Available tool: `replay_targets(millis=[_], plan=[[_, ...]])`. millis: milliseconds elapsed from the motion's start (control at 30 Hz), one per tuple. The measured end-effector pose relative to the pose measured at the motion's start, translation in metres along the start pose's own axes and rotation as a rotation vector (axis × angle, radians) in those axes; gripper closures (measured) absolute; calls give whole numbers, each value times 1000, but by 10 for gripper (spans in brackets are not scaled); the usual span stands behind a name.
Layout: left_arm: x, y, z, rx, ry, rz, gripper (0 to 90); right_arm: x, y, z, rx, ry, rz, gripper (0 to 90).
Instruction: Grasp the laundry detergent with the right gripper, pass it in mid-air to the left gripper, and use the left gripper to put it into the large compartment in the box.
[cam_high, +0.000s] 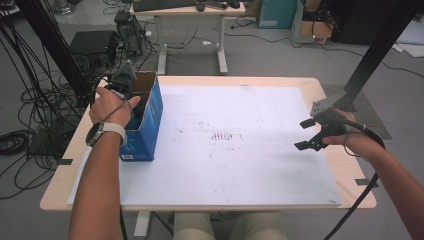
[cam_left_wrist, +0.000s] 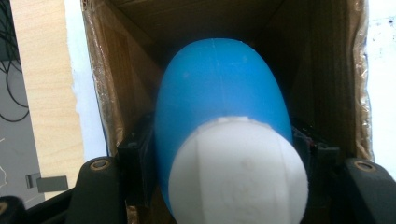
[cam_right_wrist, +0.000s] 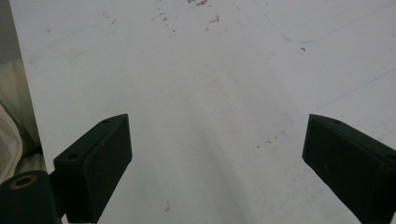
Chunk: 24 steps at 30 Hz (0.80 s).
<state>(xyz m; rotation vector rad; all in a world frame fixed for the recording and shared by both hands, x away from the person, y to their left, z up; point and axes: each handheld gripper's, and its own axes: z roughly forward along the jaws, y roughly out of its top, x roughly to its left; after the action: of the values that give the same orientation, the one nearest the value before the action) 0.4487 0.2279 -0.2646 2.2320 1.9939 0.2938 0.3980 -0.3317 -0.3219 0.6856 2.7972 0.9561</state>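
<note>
An open blue cardboard box (cam_high: 150, 125) stands at the left of the white board (cam_high: 225, 170). My left gripper (cam_high: 134, 102) reaches down into the box, and a hand and a watch cover most of it. In the left gripper view a smooth blue rounded object with a white cap (cam_left_wrist: 219, 93) sits between the black jaws of the left gripper (cam_left_wrist: 224, 151), which is shut on it inside the box's brown walls (cam_left_wrist: 116, 70). My right gripper (cam_high: 304, 134) hovers over the board's right side. It is open with nothing between its jaws (cam_right_wrist: 219, 154).
The board lies on a light wooden table (cam_high: 200, 80). Faint marks (cam_high: 222, 135) dot the board's middle. Cables and black equipment (cam_high: 95, 45) lie on the floor to the left. Another desk (cam_high: 190, 20) stands behind the table. A cable (cam_high: 360, 200) trails from the right gripper.
</note>
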Motion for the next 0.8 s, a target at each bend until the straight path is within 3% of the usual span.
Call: replay_targets(millis=[800], plan=[[0, 0, 0, -2, 3, -2, 371, -1, -1, 1, -3, -2, 1, 83]])
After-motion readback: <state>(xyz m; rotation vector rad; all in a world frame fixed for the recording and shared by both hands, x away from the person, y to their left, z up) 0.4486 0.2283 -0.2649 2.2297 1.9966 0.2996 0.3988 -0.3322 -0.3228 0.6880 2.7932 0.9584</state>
